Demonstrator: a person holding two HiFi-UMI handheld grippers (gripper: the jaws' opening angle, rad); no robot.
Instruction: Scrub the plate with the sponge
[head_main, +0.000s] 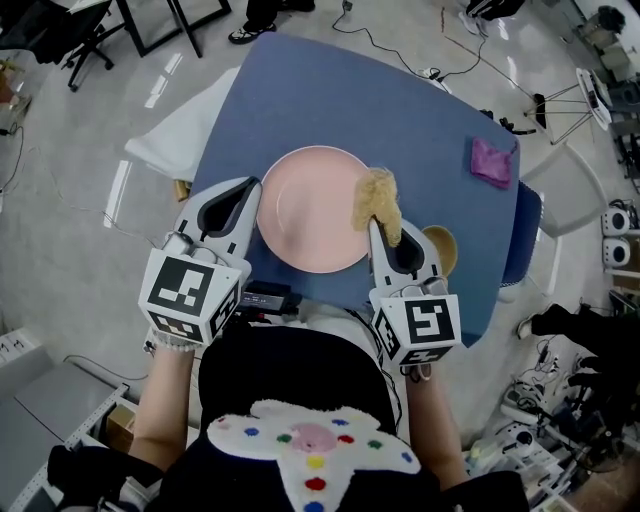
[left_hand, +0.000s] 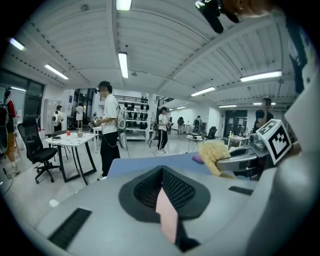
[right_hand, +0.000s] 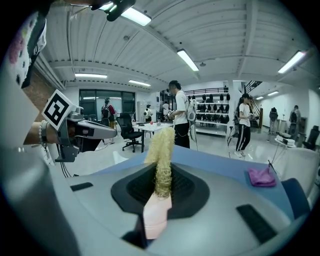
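Observation:
A round pink plate (head_main: 312, 205) lies on the blue table (head_main: 400, 110) in the head view. My left gripper (head_main: 243, 200) is shut on the plate's left rim; in the left gripper view a pink sliver of the plate (left_hand: 167, 215) shows between the closed jaws. My right gripper (head_main: 385, 235) is shut on a yellow fibrous sponge (head_main: 378, 200), which rests over the plate's right rim. From the right gripper view the sponge (right_hand: 162, 155) stands up out of the jaws, with the plate (right_hand: 156, 215) just below it. The sponge (left_hand: 215, 155) also shows in the left gripper view.
A purple cloth (head_main: 492, 162) lies near the table's far right corner. A brown bowl (head_main: 441, 248) sits just right of my right gripper at the table's near edge. Cables and equipment lie on the floor around the table. Several people stand among desks in the background.

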